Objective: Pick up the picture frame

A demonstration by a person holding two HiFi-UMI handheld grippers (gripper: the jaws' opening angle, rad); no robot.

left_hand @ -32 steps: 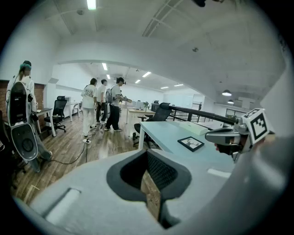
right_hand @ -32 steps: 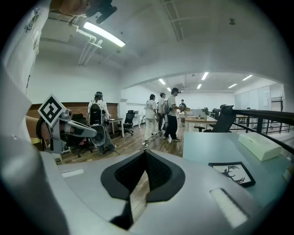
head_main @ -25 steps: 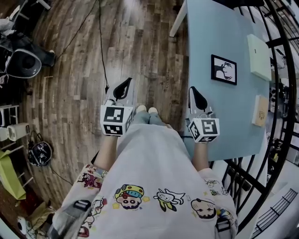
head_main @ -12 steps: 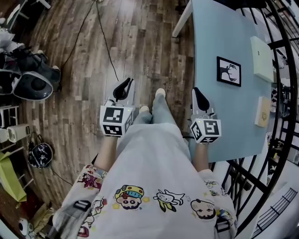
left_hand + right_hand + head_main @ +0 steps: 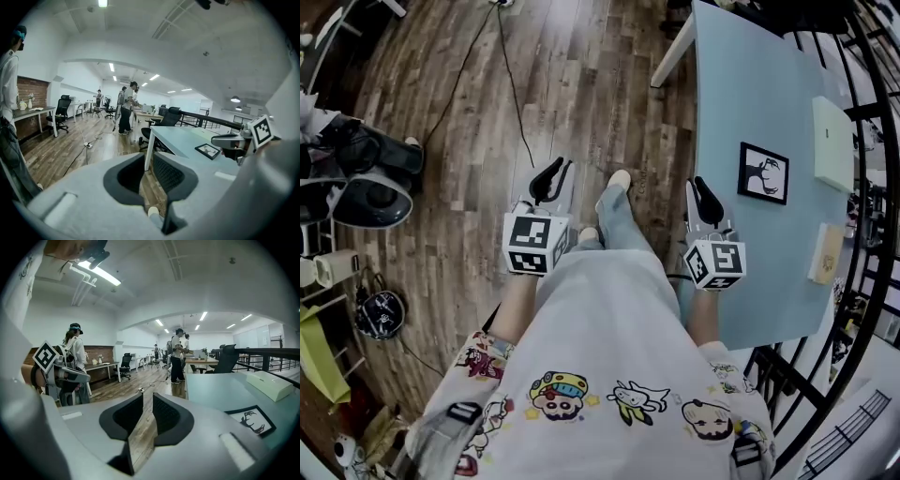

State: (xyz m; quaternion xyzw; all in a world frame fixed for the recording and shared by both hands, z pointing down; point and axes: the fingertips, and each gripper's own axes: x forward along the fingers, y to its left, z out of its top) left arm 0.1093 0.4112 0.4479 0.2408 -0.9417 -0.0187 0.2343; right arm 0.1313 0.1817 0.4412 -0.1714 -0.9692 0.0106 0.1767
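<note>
The picture frame (image 5: 764, 173), black with a white print of a deer head, lies flat on the light blue table (image 5: 731, 94). It also shows in the left gripper view (image 5: 208, 150) and the right gripper view (image 5: 251, 420). My left gripper (image 5: 551, 178) hangs over the wooden floor, well left of the table, with nothing between its opening jaws (image 5: 149, 161). My right gripper (image 5: 705, 199) is at the table's near left edge, a short way short of the frame. Its jaws are opening too and hold nothing (image 5: 147, 404).
A white box (image 5: 832, 131) and a tan flat object (image 5: 825, 253) lie on the table beyond the frame. A black railing (image 5: 862, 309) runs along the table's right side. A cable (image 5: 511, 75) crosses the floor. Bags and gear (image 5: 366, 178) sit left. People (image 5: 126, 105) stand farther back.
The person has stepped forward, one foot now ahead. The table and frame have slid lower and nearer in the head view. Both grippers' jaws have parted from shut.
</note>
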